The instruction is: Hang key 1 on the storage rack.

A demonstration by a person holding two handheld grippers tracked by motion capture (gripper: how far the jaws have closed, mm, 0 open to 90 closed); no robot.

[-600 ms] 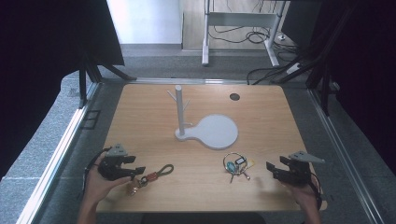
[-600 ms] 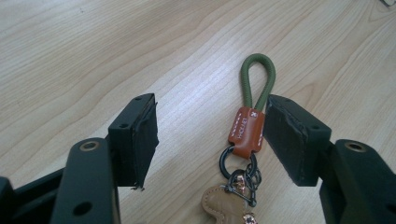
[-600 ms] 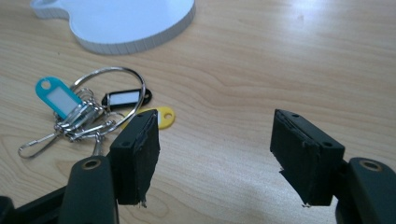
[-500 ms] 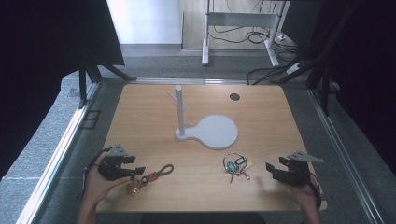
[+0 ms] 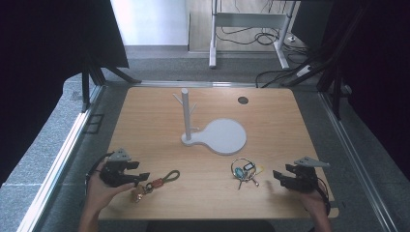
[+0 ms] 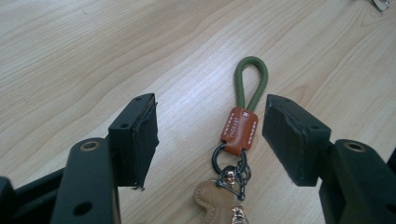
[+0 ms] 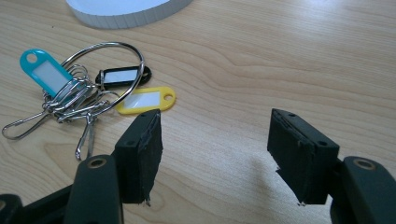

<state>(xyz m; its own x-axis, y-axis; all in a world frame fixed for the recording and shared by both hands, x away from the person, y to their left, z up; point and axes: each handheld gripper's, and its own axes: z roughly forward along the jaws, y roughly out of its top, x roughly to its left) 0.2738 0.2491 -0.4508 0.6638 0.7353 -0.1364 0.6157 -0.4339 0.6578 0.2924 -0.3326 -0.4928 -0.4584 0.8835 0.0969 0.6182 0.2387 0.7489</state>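
A keychain with a green cord loop (image 6: 251,79) and an orange leather tab (image 6: 239,130) lies flat on the wooden table (image 5: 270,121). My left gripper (image 6: 210,140) stands open with the tab between its jaws, pads apart from it; in the high view the left gripper (image 5: 138,178) sits at the front left beside the keychain (image 5: 159,181). A metal ring with teal, black and yellow tags (image 7: 100,86) lies front centre, also seen as the key ring (image 5: 244,171). My right gripper (image 7: 215,149) is open over bare wood, right of the ring; high view right gripper (image 5: 280,178).
A white stand with a post and short pegs (image 5: 185,113) rises from a round white base (image 5: 225,137) mid-table. A small dark hole (image 5: 242,100) marks the far right of the tabletop. Black frame struts flank the table; cables lie on the floor beyond.
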